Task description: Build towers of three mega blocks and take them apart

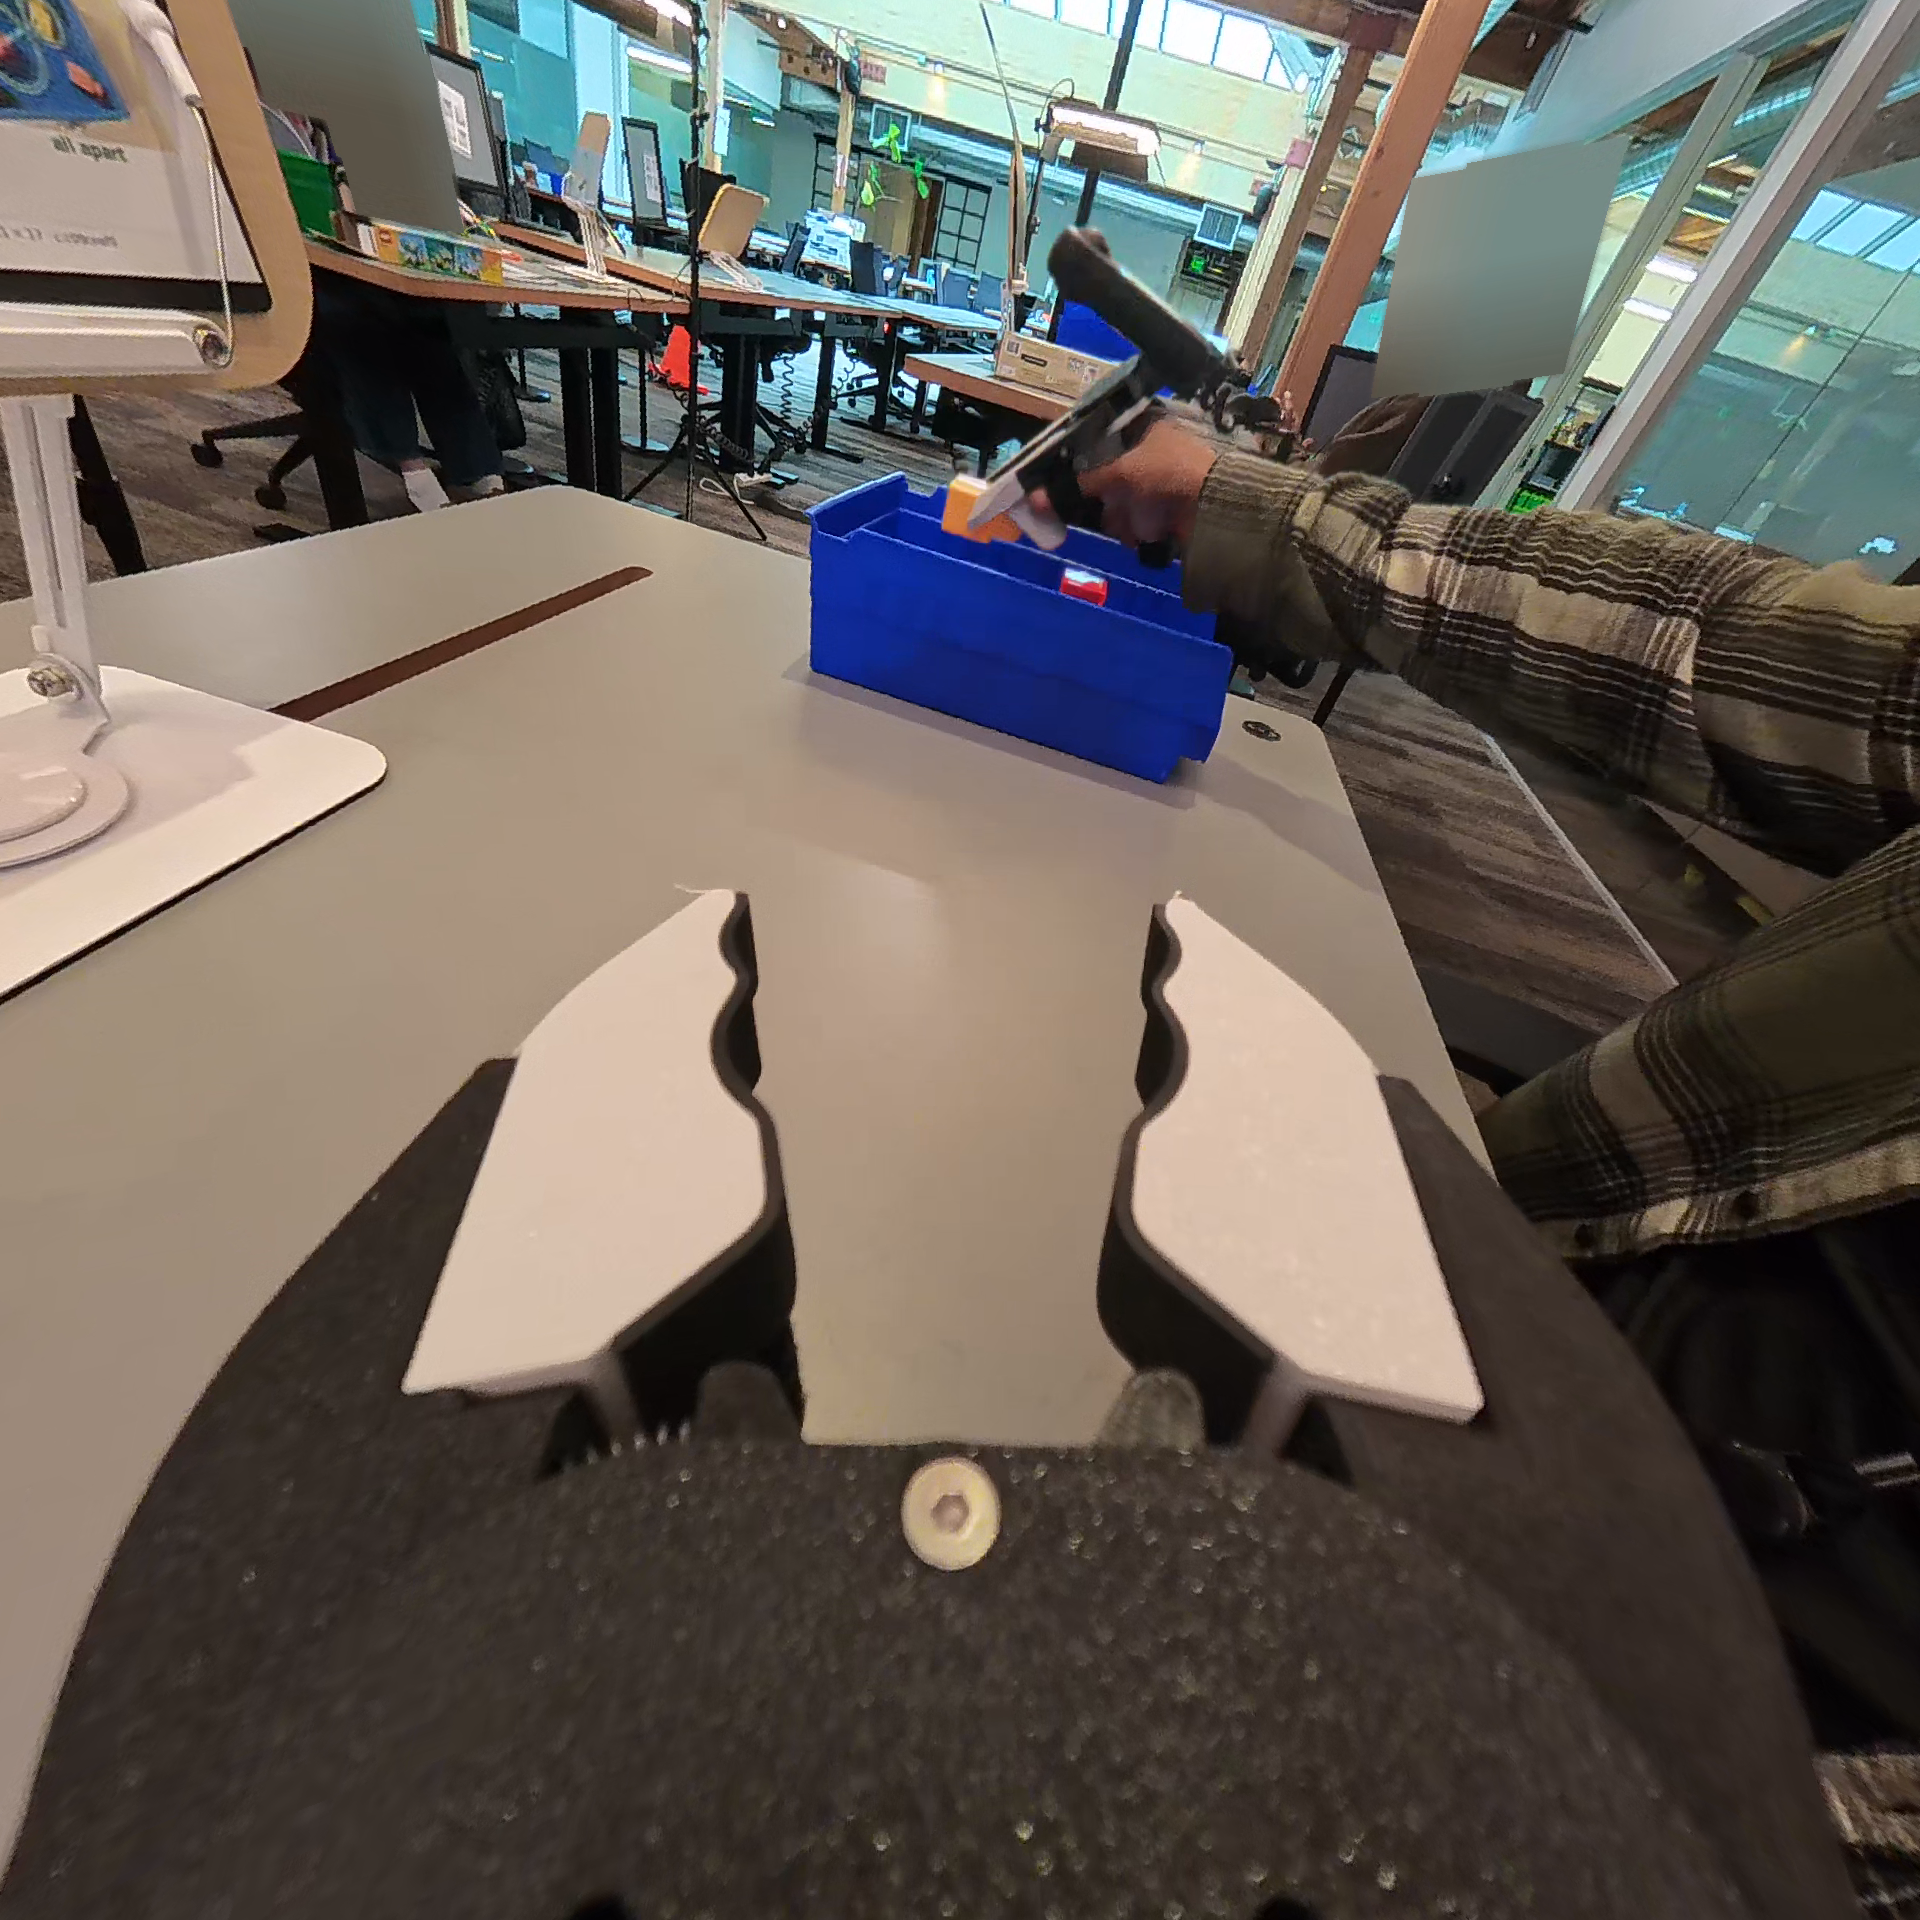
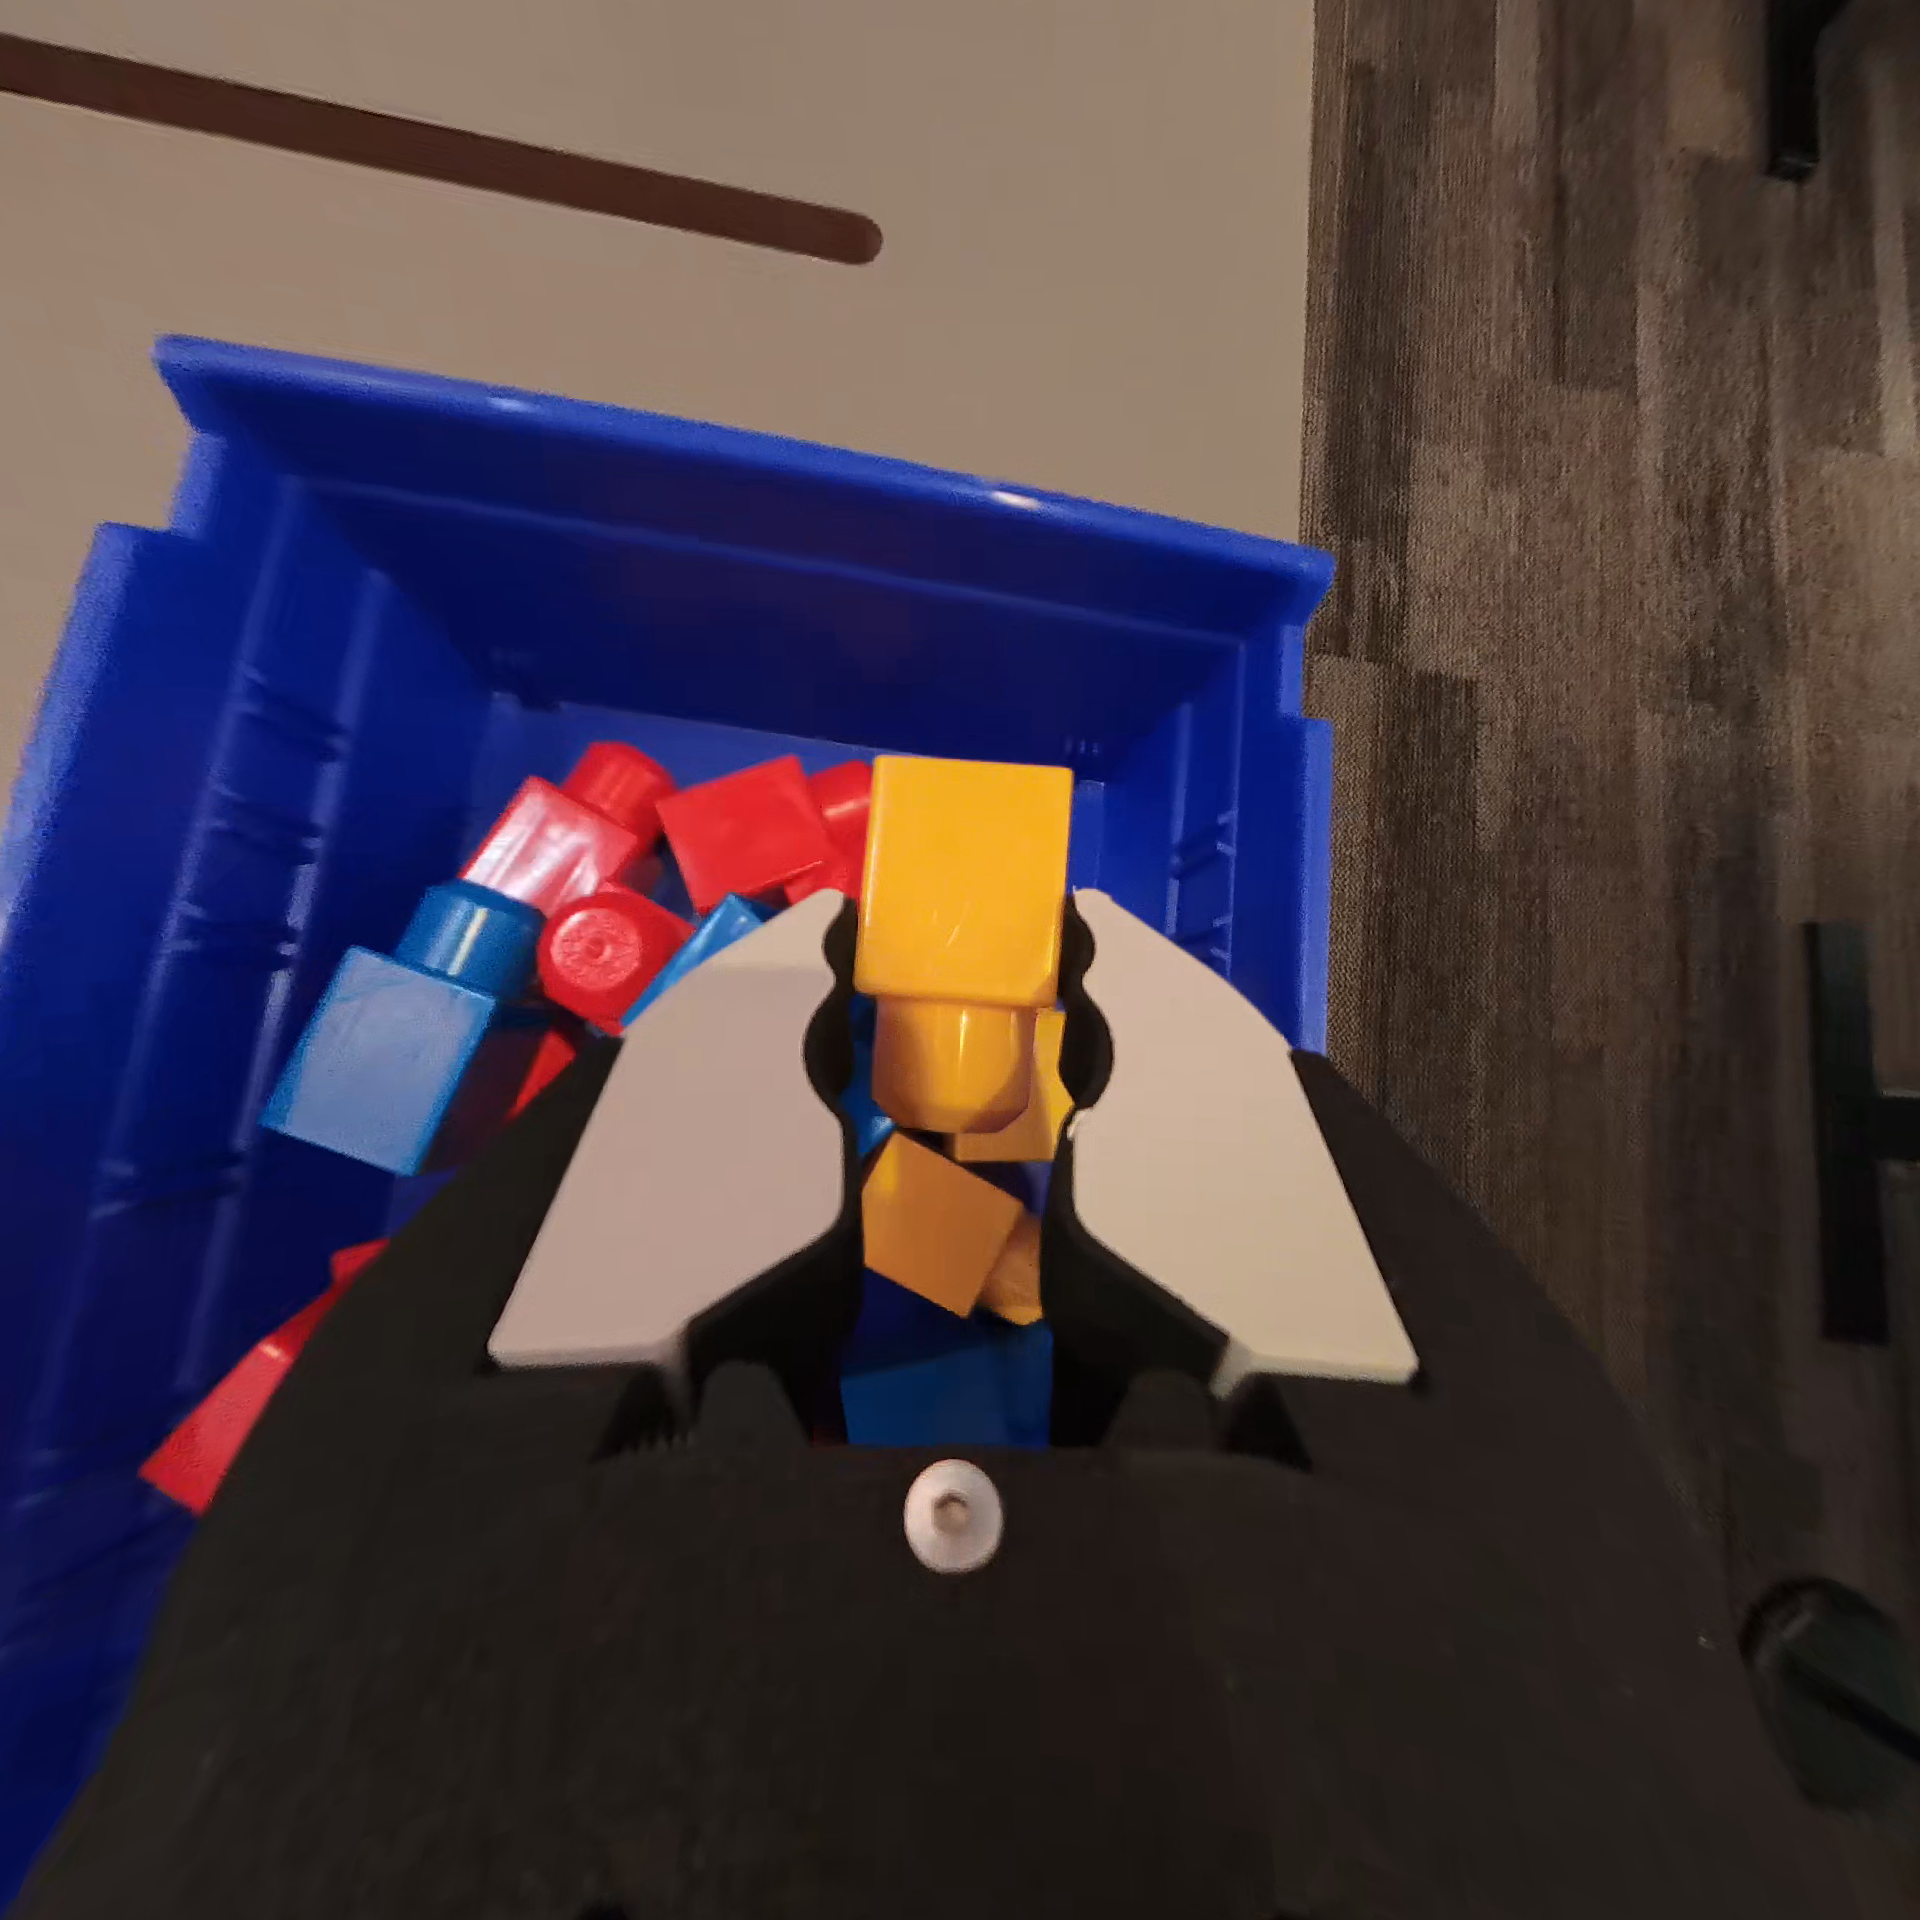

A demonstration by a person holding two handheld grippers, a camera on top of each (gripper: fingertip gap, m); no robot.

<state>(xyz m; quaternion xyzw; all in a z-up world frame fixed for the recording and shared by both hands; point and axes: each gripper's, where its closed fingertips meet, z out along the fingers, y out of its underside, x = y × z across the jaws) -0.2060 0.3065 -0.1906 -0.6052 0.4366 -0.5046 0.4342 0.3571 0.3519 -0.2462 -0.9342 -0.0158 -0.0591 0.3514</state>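
One glossy yellow block (image 2: 961,883) clamped in right tool (image 2: 961,914) | left tool (image 1: 951,914) wide | ribbed blue bin (image 2: 727,582)

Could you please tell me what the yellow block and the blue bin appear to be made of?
Yellow block: probably hard moulded plastic, smooth and slightly glossy, with soft highlights on its rounded stud.
Blue bin: likely rigid moulded plastic, with ribbed walls and a shiny rim.

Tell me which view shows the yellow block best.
The right wrist view: the yellow block fills the centre, clamped between the right gripper fingertips above the bin. The left wrist view shows it only small and far off, partly hidden by the gripper's fingers.
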